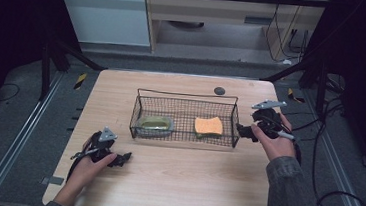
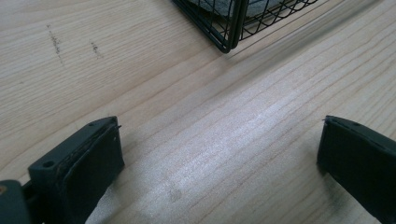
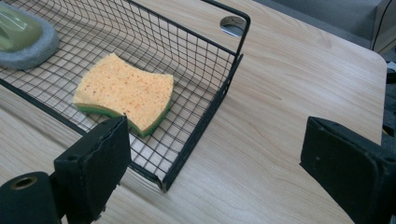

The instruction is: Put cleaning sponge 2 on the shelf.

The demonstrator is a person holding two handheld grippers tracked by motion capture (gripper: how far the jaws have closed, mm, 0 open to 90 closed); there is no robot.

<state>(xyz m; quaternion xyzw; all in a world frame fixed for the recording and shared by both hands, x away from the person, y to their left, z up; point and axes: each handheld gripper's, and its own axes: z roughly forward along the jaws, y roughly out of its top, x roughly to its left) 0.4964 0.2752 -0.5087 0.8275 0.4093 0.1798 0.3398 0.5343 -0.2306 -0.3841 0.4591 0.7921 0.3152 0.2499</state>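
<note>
A black wire basket (image 1: pixel 186 97) stands in the middle of the wooden table (image 1: pixel 174 182). An orange sponge with a green underside (image 1: pixel 208 126) (image 3: pixel 123 91) lies flat in its right half. A grey-rimmed green scrubber (image 1: pixel 155 124) (image 3: pixel 21 39) lies in its left half. My right gripper (image 1: pixel 245 132) (image 3: pixel 217 163) hovers just outside the basket's near right corner (image 3: pixel 163 182), open, with nothing between its jaws. My left gripper (image 1: pixel 125 157) (image 2: pixel 219 158) rests low over bare wood near the table's front left, open and empty, with the basket's corner (image 2: pixel 226 44) ahead of it.
A round grommet hole (image 1: pixel 219 90) (image 3: pixel 232 24) sits in the table behind the basket. Bare wood spans the front of the table. Cables trail on the floor (image 1: pixel 333 196) to the right, and dark frame legs (image 1: pixel 65 52) stand at the back corners.
</note>
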